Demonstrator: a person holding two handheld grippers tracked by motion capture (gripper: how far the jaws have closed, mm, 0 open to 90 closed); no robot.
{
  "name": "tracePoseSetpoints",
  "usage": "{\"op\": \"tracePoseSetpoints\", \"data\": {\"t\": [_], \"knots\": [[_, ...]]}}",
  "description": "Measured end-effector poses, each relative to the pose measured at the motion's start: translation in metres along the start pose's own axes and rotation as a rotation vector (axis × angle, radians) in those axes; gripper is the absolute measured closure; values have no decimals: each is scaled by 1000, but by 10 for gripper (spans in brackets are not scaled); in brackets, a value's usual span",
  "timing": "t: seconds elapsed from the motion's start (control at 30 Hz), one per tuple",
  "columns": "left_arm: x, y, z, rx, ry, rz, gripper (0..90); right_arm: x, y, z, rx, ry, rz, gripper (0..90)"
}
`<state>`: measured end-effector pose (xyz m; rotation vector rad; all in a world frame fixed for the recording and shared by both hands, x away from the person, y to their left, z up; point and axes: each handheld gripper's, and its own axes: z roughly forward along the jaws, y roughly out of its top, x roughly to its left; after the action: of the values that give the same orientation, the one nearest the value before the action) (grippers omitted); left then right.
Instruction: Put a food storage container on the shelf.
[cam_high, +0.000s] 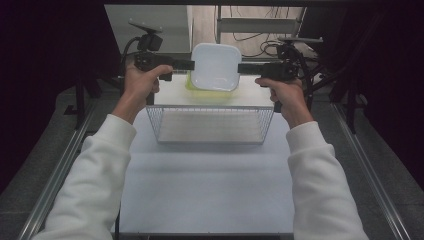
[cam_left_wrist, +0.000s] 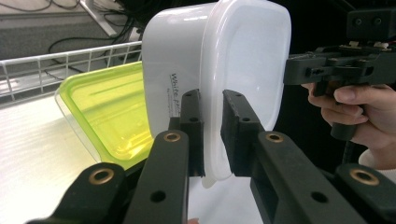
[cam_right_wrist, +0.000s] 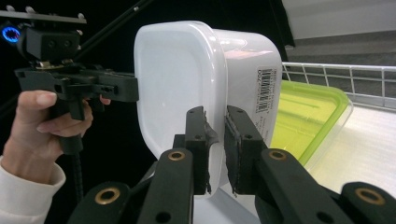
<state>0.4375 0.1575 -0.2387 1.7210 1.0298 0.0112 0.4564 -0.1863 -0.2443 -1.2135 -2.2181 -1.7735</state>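
White surface (cam_high: 205, 190) flanked by metal rails, dark surroundings; cables lie on the floor beyond its far end.

White box (cam_high: 216, 66) is held in the air above the far part of the surface, its broad face turned up toward the high view; it hangs over a green lid (cam_high: 192, 86) that rests on the surface just behind a wire basket (cam_high: 210, 125).

Left gripper (cam_high: 186, 64) grips the box's left rim; in the left gripper view its jaws stand narrow, pads pressed on either side of the rim (cam_left_wrist: 212, 135); printed lettering runs along the box wall beside them.

Right gripper (cam_high: 246, 68) grips the opposite rim; in the right gripper view its jaws are likewise narrow and clamped on the rim (cam_right_wrist: 215, 140); a barcode label (cam_right_wrist: 264, 91) sits on the box wall.

Both hands, in white sleeves, hold the grippers level, jaws pointing inward toward each other.
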Motion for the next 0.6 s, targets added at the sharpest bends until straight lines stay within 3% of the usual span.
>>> {"op": "tracePoseSetpoints", "data": {"t": [0.27, 0.4, 0.6], "knots": [[23, 7, 12, 33, -1, -88, 791, -20, 11, 20, 44, -12, 76, 796], [32, 8, 16, 41, -4, -120, 791, -23, 12, 25, 54, -16, 89, 795], [46, 10, 19, 51, -50, -201, 790, -31, 17, 30, 64, -3, 135, 791]]}}
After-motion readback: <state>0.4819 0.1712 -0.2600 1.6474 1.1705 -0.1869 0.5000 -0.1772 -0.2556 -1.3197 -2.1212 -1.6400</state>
